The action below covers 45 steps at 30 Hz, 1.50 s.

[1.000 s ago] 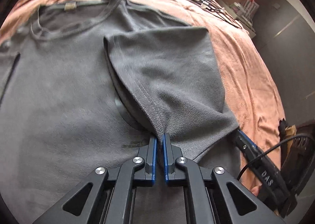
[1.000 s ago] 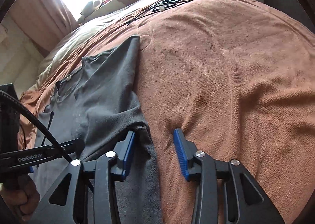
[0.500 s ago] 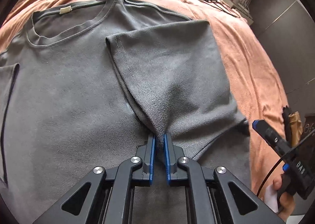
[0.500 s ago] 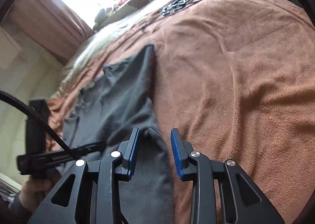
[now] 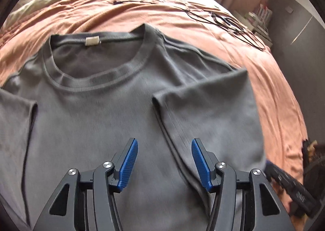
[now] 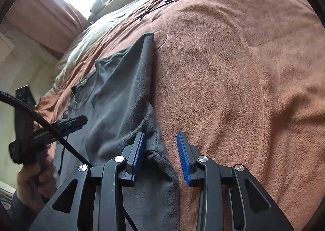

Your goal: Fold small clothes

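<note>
Two grippers are in view, both with jaws parted and holding nothing. The left gripper (image 5: 164,162) hangs over the chest of a grey T-shirt (image 5: 97,121), its blue pads apart above the hem of the right sleeve (image 5: 211,113), which lies folded inward across the shirt body. The right gripper (image 6: 160,154) sits at the shirt's right edge, its left pad against a bunched fold of the cloth, its right pad over the bare blanket. The shirt lies face up on an orange-brown blanket (image 6: 233,80) covering a bed, collar (image 5: 95,82) at the far end with a pale label (image 5: 92,41) showing inside the neck. At near left in the right wrist view, a hand (image 6: 34,182) grips the left tool's handle. Farther off, black cables (image 5: 223,19) lie on the blanket, with curtains (image 6: 42,13) beyond.
</note>
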Available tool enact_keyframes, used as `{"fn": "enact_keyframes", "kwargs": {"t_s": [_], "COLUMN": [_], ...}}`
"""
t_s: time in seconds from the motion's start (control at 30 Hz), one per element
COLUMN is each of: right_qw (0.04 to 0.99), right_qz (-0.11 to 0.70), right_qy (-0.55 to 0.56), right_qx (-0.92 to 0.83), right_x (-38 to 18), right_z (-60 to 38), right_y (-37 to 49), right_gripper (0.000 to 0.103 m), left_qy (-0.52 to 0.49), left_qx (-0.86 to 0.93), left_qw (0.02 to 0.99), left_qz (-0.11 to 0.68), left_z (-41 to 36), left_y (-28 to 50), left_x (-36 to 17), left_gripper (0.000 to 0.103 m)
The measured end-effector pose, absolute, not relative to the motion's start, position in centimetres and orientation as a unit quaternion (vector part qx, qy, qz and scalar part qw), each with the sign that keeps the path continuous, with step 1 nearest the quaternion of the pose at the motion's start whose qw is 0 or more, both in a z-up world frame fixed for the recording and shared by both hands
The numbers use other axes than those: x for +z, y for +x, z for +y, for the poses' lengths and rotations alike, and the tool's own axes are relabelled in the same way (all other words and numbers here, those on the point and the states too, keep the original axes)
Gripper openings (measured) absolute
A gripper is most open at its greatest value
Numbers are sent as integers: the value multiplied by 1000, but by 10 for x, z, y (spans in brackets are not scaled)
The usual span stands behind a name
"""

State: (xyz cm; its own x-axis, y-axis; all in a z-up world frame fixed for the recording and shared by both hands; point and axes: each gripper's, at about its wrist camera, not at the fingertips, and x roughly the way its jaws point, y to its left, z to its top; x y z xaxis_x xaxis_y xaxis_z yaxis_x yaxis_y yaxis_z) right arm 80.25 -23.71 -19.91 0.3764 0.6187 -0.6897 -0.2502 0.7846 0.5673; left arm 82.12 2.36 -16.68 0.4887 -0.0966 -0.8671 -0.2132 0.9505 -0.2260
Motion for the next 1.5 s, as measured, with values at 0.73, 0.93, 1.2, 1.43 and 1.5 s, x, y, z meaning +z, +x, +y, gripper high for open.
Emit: {"fn": "enact_keyframes", "kwargs": {"t_s": [0.73,0.93,1.2,1.43,1.5], "right_qw": [812,809,823,825,829], "right_qz": [499,493,462,453,446], "right_qy": [159,182,226,253,252], "right_qx": [257,263,241,224,225], "right_x": [-197,-189,-181,-179,-177], "right_z": [-240,-257,-303,-324,-327], "right_y": [791,781,767,764,762], "right_gripper": [9,13,14,45,48], "left_qy": [-39,4,-15,7,14], "left_qx": [70,112,9,-92,-100], "left_qw": [873,870,895,873,873], "left_qz": [480,480,446,480,476], "left_z": [24,15,-27,-91,-103], "left_y": [867,866,847,849,851], "left_x": [-178,-161,-135,-153,-154], "left_gripper": [4,50,57,28,28]}}
